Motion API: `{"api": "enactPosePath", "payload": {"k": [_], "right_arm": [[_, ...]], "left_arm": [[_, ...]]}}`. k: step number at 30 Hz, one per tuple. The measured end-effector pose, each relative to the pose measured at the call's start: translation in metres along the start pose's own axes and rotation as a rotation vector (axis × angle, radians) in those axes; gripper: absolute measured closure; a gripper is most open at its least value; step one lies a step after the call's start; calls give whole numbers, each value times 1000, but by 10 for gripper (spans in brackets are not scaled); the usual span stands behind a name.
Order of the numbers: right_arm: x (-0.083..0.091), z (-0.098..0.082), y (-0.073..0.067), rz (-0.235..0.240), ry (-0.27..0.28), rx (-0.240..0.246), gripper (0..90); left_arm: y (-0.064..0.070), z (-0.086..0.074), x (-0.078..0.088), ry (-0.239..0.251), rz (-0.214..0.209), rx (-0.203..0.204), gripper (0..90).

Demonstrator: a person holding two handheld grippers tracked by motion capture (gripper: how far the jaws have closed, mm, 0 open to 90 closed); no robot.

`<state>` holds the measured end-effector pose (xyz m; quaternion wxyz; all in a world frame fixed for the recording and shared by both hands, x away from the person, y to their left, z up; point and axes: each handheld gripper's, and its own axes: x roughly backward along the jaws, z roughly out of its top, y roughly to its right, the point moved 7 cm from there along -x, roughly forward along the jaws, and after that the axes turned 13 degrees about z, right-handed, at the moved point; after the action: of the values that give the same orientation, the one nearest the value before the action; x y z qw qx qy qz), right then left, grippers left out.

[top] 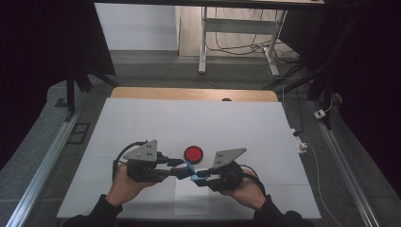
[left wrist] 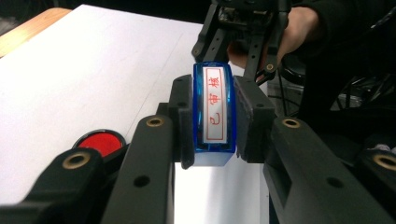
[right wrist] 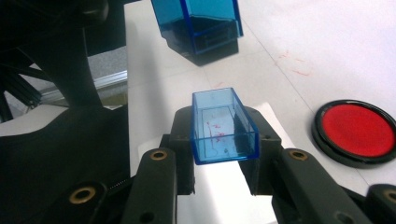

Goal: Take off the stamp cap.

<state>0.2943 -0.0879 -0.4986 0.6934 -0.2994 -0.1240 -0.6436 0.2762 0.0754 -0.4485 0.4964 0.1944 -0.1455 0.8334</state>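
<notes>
A blue stamp [left wrist: 214,112] with a white label and red characters sits between the jaws of my left gripper [left wrist: 214,122], which is shut on it. My right gripper [right wrist: 223,136] is shut on a clear blue stamp cap [right wrist: 223,126], whose open side faces up. In the right gripper view the stamp [right wrist: 201,25] hangs just beyond the cap. From above, the left gripper [top: 183,170] and right gripper [top: 196,178] meet tip to tip over the near middle of the white sheet [top: 189,118]. A round red ink pad [top: 193,153] lies just behind them.
The white sheet covers a wooden table [top: 142,92]. Metal rails [top: 47,156] run along the floor on both sides. A desk frame [top: 203,42] and loose cables [top: 246,47] stand beyond the far edge. Faint red ink marks [right wrist: 294,65] dot the sheet.
</notes>
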Motion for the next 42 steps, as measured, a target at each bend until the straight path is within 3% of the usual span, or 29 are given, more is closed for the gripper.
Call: {"api": "enactPosePath", "payload": {"k": [9,12,18,30,34,42], "right_arm": [[14,-5,-2,-110,2,62,689],[16,-5,-3,-129,9,62,689],[24,-8,-5,-151,24,24,689],[44,-21,-14,-190,23,-7,688],[54,-24,-15,-216,45,-16,688],[71,-32,-19,-236,91,-91,687]], "left_arm": [[-3,-5,-1,-20,39,26,707],[-4,-5,0,-18,51,37,707],[-6,-8,1,-19,56,59,706],[-6,-8,0,-19,55,59,706],[-7,-8,0,-19,53,63,706],[-8,-9,0,-27,53,73,706]]}}
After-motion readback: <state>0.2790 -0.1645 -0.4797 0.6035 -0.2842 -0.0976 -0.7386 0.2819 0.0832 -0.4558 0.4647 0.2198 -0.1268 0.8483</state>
